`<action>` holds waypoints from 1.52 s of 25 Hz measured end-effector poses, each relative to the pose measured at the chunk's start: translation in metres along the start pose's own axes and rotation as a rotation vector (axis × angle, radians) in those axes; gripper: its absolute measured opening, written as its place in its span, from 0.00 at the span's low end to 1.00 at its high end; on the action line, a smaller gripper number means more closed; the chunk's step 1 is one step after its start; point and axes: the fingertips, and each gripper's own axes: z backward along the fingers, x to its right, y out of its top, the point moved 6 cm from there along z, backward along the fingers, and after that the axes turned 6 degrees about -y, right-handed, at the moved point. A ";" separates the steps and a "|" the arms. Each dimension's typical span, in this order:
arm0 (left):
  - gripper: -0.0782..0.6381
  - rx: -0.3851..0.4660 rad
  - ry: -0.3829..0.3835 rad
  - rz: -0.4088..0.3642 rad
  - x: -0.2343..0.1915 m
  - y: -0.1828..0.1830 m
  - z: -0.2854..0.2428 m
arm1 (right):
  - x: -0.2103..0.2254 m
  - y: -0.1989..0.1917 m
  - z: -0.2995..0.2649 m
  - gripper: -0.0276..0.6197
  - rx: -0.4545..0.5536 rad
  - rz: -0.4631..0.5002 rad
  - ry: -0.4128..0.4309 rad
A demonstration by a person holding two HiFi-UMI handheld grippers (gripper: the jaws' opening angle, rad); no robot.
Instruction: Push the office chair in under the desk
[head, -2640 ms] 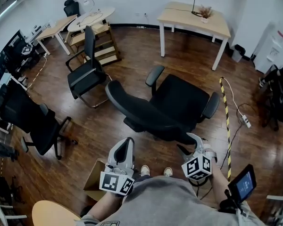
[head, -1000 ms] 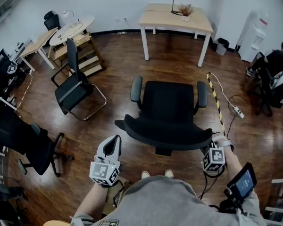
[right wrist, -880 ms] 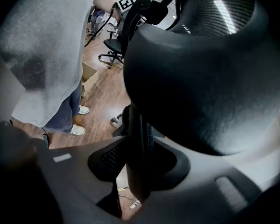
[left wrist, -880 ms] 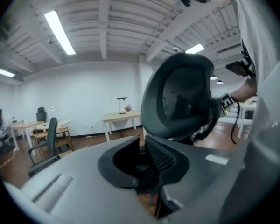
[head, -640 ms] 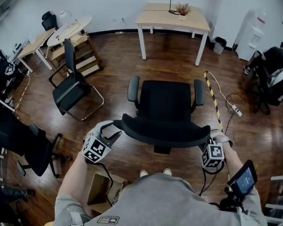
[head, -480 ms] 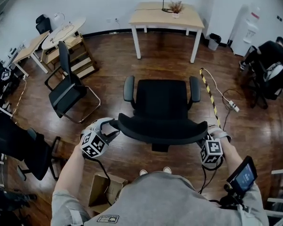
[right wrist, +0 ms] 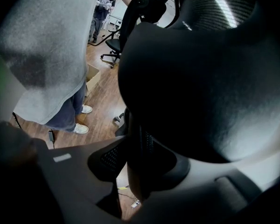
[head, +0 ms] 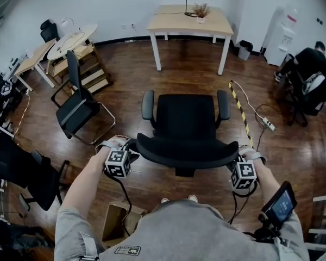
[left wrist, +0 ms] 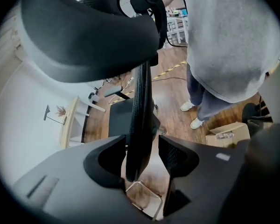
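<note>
The black office chair (head: pixel 187 116), with a padded square seat and a curved mesh backrest (head: pixel 187 150), stands on the glossy dark plank floor (head: pixel 190 72). It faces the pale wooden desk (head: pixel 168 20) at 12 o'clock, well apart from it. The left gripper (head: pixel 129 145), at the backrest's 9 o'clock end, has wide jaws with the thin mesh edge loose between them, while the right gripper (head: pixel 238 157), at 3 o'clock, is clamped on the backrest's rim.

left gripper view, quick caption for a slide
Open left gripper straddling the office chair backrest edge, wooden desk beyond.
</note>
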 end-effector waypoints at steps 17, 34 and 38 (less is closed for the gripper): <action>0.28 0.049 0.049 0.004 -0.005 0.006 -0.017 | 0.004 -0.002 0.000 0.25 0.037 -0.009 0.024; 0.28 0.043 0.031 0.005 -0.008 0.009 -0.017 | 0.009 -0.007 -0.002 0.26 0.092 -0.046 0.095; 0.28 0.038 0.009 0.009 -0.011 0.005 -0.017 | 0.012 -0.004 -0.002 0.26 0.096 -0.064 0.119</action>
